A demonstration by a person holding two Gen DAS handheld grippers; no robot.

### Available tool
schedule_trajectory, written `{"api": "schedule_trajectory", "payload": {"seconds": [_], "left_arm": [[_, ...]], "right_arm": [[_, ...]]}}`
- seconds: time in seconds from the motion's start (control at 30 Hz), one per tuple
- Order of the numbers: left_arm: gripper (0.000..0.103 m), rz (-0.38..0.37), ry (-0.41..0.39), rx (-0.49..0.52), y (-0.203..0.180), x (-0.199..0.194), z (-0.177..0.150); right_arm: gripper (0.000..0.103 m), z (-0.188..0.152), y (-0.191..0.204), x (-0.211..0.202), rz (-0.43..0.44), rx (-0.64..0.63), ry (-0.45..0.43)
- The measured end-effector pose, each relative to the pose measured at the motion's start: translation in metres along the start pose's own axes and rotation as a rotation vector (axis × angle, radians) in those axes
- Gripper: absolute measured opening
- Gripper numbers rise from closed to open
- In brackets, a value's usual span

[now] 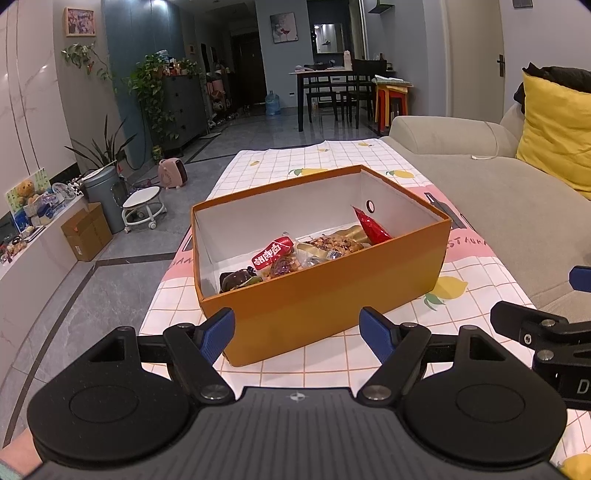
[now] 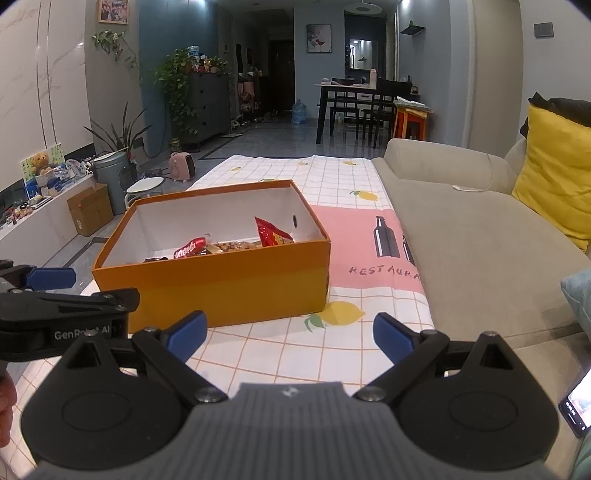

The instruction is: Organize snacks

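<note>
orange box (image 1: 325, 295) sitting open on the checked surface (image 2: 332, 354), holding red and clear snack packets (image 1: 273, 253) along its near side, left tool (image 1: 297, 332) and right tool (image 2: 290, 332) both gaping wide, gripping nothing, hovering before it

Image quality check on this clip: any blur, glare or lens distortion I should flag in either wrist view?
Left wrist view: sharp, dim warm indoor light, strong fisheye bending at the edges, dark corner vignetting; orange box and snacks readable. Right wrist view: same bending and vignetting, ceiling lamp glare, bright phone screen at right edge; left gripper and right gripper crisp.
</note>
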State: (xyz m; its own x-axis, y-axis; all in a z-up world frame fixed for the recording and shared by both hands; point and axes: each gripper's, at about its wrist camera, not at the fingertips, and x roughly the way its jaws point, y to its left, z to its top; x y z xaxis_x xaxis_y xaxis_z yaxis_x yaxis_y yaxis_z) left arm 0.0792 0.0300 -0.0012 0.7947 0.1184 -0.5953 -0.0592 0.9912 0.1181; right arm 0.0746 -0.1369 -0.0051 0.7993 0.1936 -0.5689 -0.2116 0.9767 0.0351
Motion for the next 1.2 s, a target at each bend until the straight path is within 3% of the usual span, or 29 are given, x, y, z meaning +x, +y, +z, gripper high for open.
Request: {"api": "schedule_trajectory", "payload": {"seconds": [1.2], "left_arm": [[0.09,-0.002,0.01,-0.015,-0.0006,-0.0005,0.0004]], "right_arm": [[0.094,-0.0009,0.0035,0.0022,0.007,0.004,0.01]]}}
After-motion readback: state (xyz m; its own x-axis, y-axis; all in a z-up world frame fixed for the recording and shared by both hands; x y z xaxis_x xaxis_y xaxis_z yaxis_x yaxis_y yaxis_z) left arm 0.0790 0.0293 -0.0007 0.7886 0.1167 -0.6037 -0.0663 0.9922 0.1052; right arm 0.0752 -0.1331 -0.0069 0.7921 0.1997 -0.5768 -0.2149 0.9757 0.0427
